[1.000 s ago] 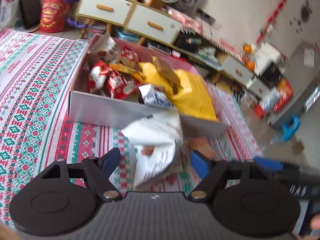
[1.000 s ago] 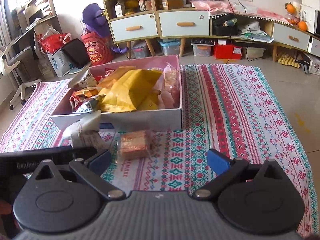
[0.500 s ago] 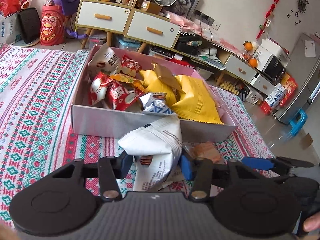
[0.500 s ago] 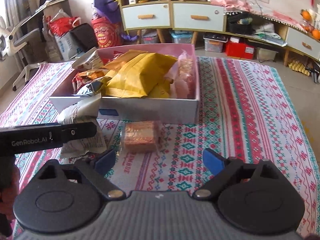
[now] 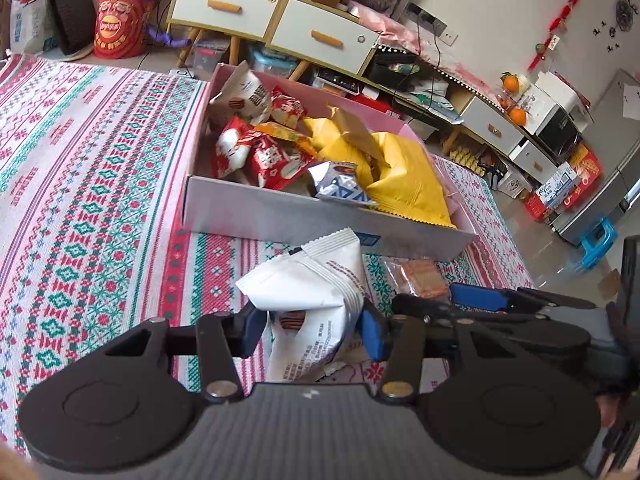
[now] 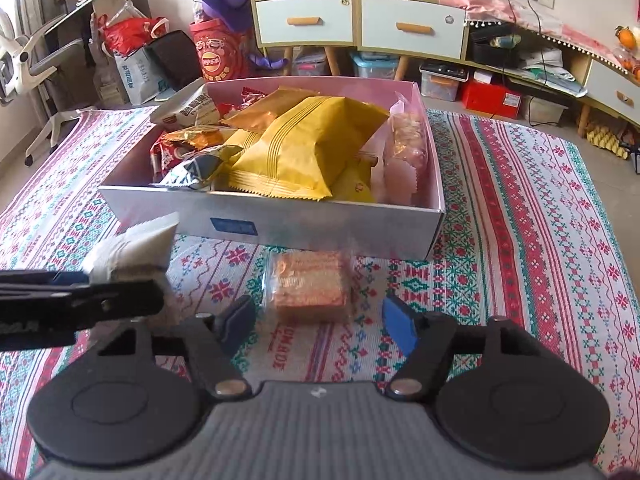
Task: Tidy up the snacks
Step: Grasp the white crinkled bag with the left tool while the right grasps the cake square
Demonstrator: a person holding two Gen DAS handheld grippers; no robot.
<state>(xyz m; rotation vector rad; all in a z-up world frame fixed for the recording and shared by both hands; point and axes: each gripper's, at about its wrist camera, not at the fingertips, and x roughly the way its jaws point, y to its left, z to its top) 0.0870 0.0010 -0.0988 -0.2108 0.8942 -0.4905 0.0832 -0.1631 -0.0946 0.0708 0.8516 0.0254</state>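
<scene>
The box is sitting dead ahead on the patterned cloth, and its near wall is blocking any low, straight path forward. It is heaped above its rim — the yellow bag is taking up the middle, red packets are crowding the left end. In front of the wall a narrow strip of cloth is lying between box and grippers, but the white packet and the orange cracker pack are filling much of it. The left gripper and right gripper are working close side by side — little room between them. Wide bare cloth is lying open to the right of the box and to its left.
</scene>
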